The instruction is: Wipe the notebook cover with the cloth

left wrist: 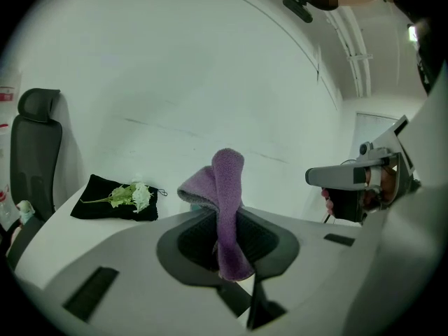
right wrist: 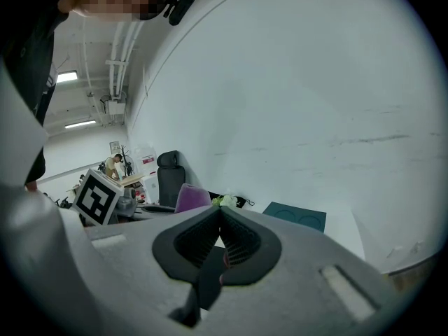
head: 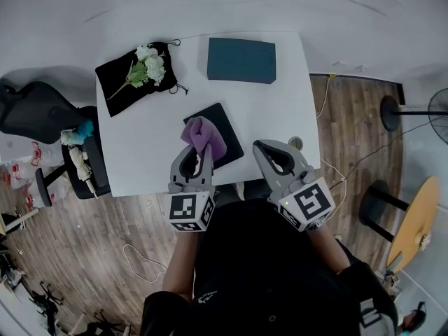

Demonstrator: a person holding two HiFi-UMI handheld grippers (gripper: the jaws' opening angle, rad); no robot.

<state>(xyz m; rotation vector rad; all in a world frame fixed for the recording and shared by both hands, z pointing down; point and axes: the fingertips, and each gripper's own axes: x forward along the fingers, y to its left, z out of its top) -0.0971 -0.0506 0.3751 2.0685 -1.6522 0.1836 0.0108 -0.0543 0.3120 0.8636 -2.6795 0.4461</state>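
Left gripper pinches the purple cloth between its jaws, over the black notebook at the tabletop's front edge. Right gripper, jaws pressed together on nothing, hovers just beside the notebook.

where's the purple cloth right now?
Head view, left of centre: the purple cloth is clamped in the left gripper, over the black notebook at the white table's near edge.

A white surface stands on a wood floor against the pale far wall. A black chair sits left and a round yellow table right. Ceiling lights glow.
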